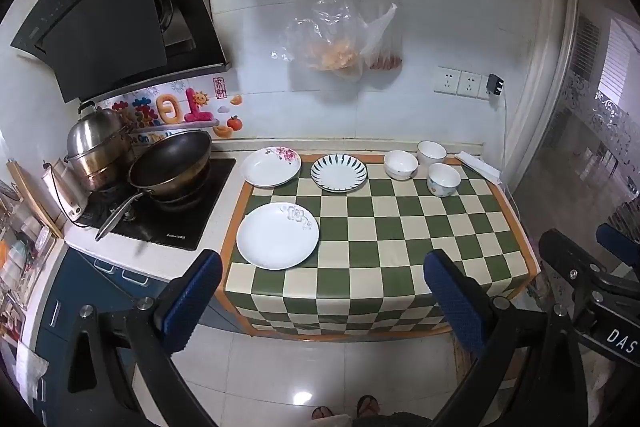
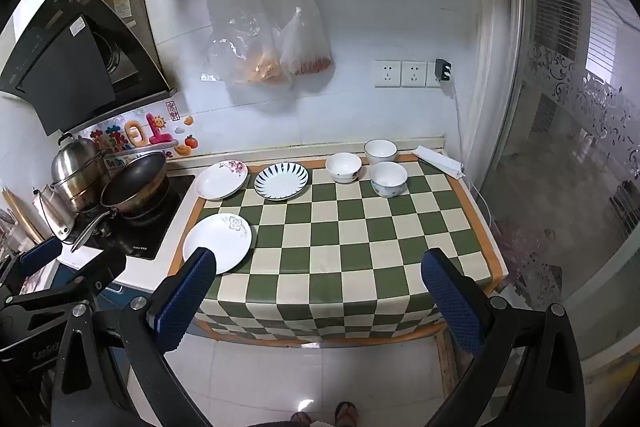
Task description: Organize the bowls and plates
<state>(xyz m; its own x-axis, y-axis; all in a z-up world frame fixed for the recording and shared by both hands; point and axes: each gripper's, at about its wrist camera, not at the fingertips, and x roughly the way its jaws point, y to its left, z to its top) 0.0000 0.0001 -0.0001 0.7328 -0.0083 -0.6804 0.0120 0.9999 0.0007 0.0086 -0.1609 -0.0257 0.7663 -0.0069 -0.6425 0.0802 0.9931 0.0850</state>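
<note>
Glossy ceramic plates [image 1: 277,235], steel pot [image 1: 98,143]

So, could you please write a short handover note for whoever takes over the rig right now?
Left gripper: open, empty, held back from the checked mat.
Right gripper: open, empty, also short of the counter.
Plates: plain white plate at the near left; pink-flower plate and striped plate side by side at the back.
Bowls: three bowls grouped at the back right, none stacked.
Done: nothing moved or stacked as far as can be seen.
Left: gather the plates into one stack and nest the bowls.
</note>
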